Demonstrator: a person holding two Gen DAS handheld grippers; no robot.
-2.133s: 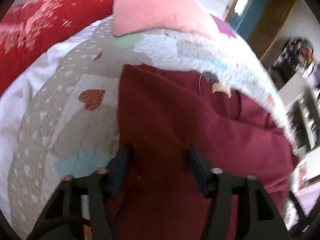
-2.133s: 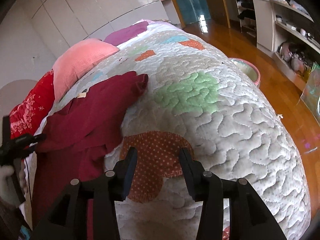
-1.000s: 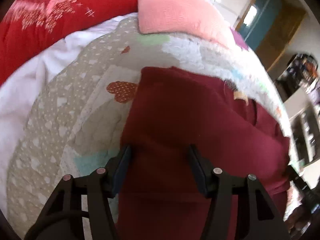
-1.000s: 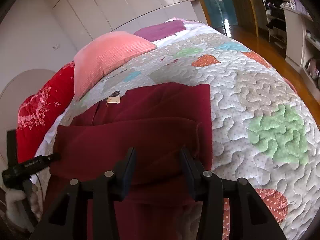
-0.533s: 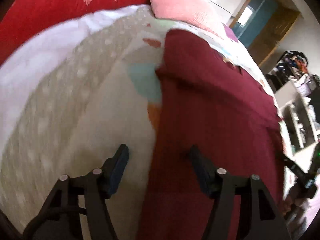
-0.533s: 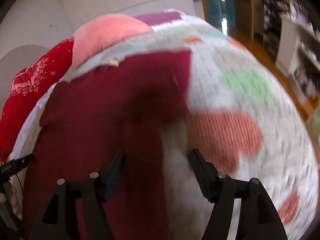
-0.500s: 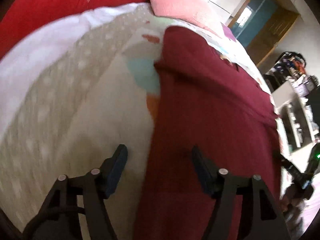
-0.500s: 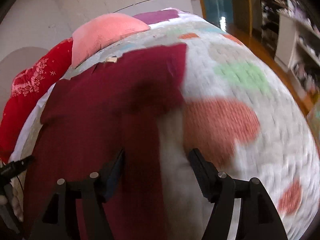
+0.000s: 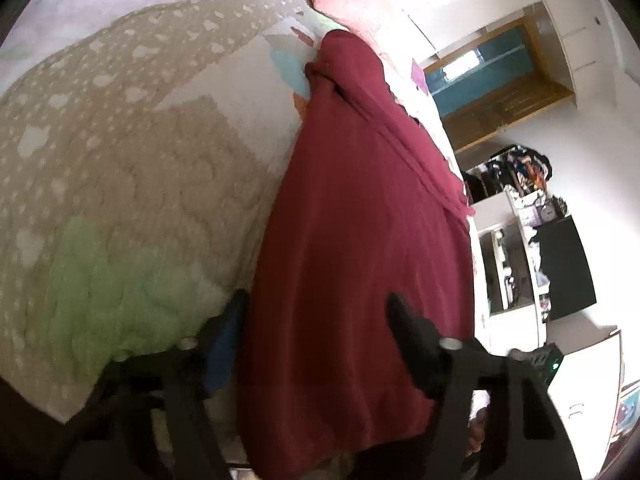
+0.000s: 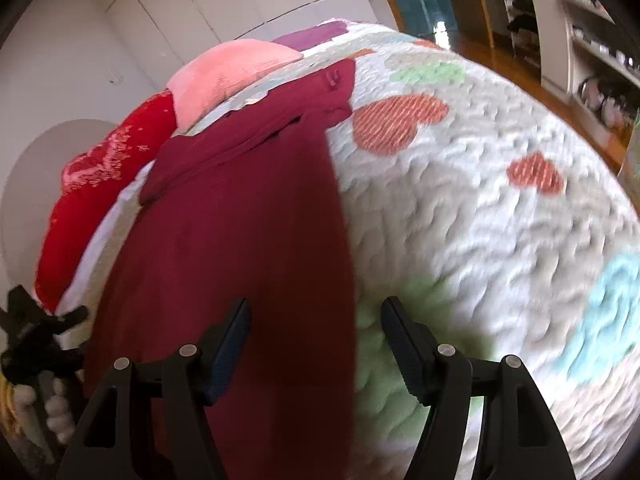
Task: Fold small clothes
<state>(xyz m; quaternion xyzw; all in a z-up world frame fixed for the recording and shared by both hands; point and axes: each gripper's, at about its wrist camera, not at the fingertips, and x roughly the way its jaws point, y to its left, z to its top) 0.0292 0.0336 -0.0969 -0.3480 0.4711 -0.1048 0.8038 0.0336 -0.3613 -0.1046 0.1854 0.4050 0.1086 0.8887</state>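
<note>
A dark red garment [image 9: 360, 240] lies spread lengthwise on the patchwork quilt [image 9: 120, 160] of a bed, sleeves folded in near its far end. It also shows in the right wrist view [image 10: 240, 220]. My left gripper [image 9: 316, 312] is open, its jaws straddling the garment's near left edge, just above the cloth. My right gripper [image 10: 316, 316] is open, its jaws straddling the garment's near right edge. The left gripper also shows at the right wrist view's left edge [image 10: 36, 340].
A pink pillow [image 10: 228, 76] and a red cushion [image 10: 100, 176] lie at the head of the bed. White quilt with heart patches [image 10: 480, 200] spreads to the right. Shelves [image 10: 580, 40] and a wooden floor stand beyond the bed's right side.
Both grippers have pulled back along the garment toward its near hem, from the sleeve area. The garment now lies long and flat. Both stay open.
</note>
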